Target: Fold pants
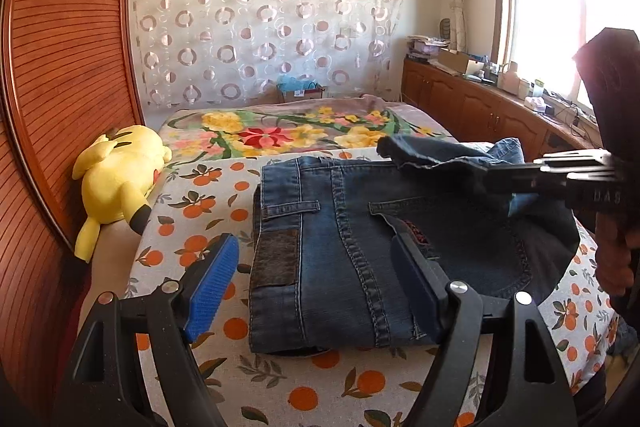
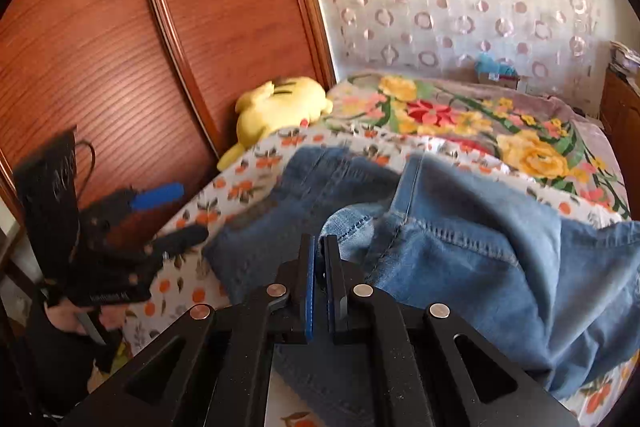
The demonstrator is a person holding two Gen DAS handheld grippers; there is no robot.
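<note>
Blue denim pants (image 1: 340, 227) lie folded on the orange-print bed sheet (image 1: 320, 387), waistband toward the left. My left gripper (image 1: 316, 277) hovers open over their near left part, blue pad (image 1: 212, 287) off the cloth's left edge, nothing between the fingers. From the right, my right gripper (image 1: 492, 183) reaches in, shut on a leg of the pants and holding it lifted above the folded part, its cuff (image 1: 404, 151) hanging free. In the right wrist view the right gripper (image 2: 320, 247) pinches denim (image 2: 460, 247) between nearly closed pads; the left gripper (image 2: 188, 213) shows blurred at the left.
A yellow plush toy (image 1: 116, 183) lies at the bed's left edge against a wooden panel (image 1: 60, 67). A floral blanket (image 1: 280, 135) covers the far half of the bed. Wooden cabinets (image 1: 480, 107) with clutter run under the window. A person's hand (image 1: 616, 251) grips the right tool.
</note>
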